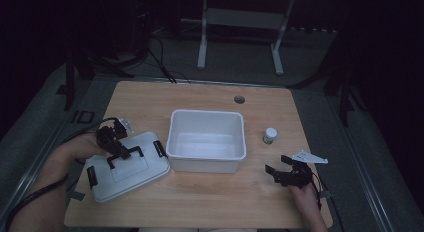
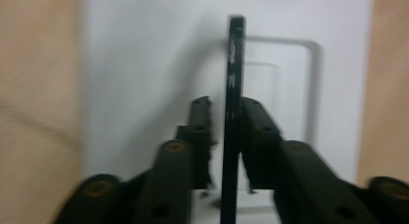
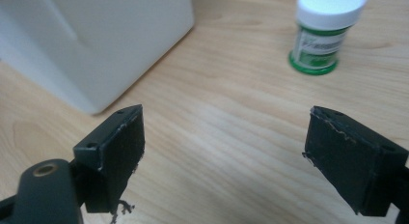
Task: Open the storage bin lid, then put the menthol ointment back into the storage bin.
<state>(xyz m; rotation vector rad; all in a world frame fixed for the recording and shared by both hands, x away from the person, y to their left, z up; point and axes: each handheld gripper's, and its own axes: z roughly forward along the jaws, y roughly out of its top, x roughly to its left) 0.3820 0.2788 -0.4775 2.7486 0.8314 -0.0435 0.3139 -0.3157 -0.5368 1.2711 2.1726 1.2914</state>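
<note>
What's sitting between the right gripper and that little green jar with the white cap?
Nothing: in the right gripper view, bare wooden table runs from the right gripper to the jar; the white bin stands off to the side.

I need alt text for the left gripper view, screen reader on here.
The left claw straddles the thin black handle of a white lid, one jaw on each side with a sliver of gap on the left. The lid lies on a light wooden table, and the picture is slightly blurred.

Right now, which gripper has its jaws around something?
The left gripper: its jaws straddle the lid's black handle. The right gripper stands open over bare table.
</note>
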